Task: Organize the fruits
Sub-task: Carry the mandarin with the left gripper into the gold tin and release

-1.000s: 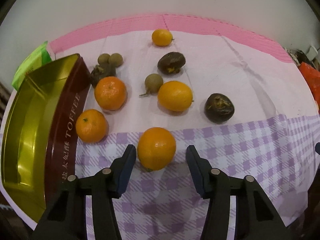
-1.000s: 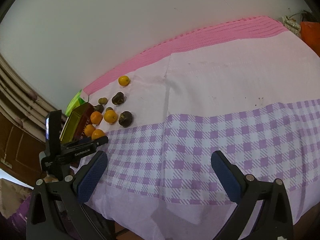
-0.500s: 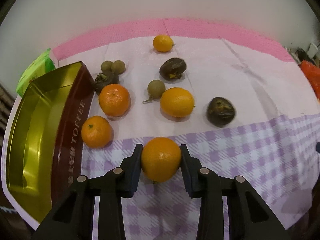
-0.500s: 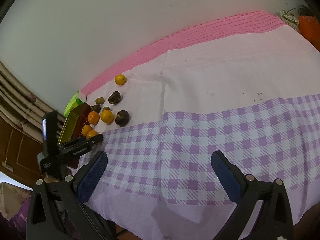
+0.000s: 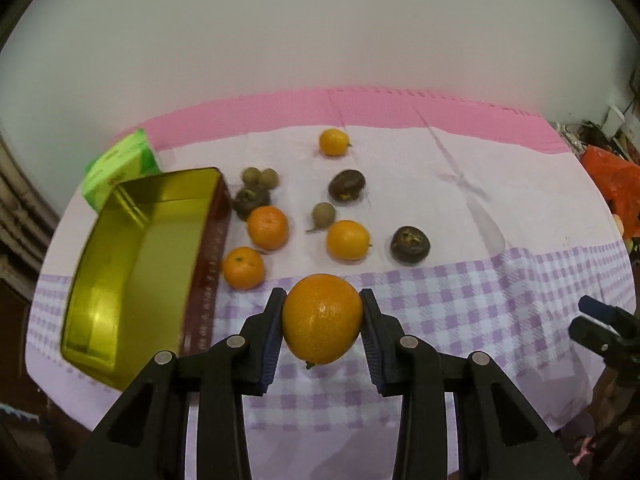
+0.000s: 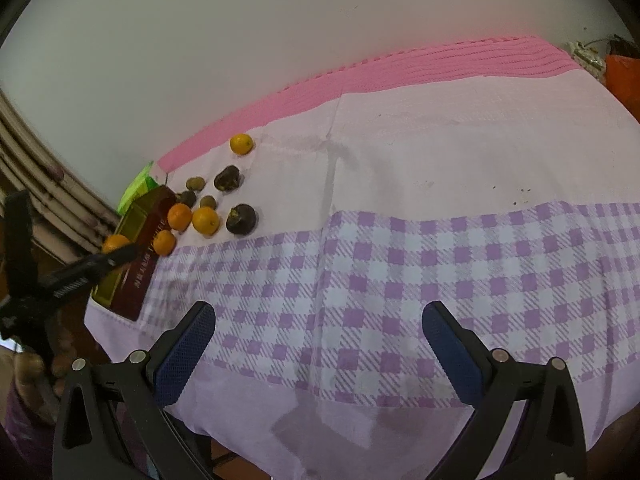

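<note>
On my far left sits the open gold-lined tin (image 5: 132,264), its dark red side lettered "TOFFEE" beside Chinese characters I cannot read. My left tool (image 5: 323,322) is clenched on an orange (image 5: 322,322), both pads pressed to its sides, lifted off the checked tablecloth (image 5: 480,312) just right of the tin. Beyond it, the other oranges, brown fruits and small round ones lie scattered on the table. Farther right, my right tool (image 6: 319,346) hangs wide open over bare cloth, gripping nothing.
</note>
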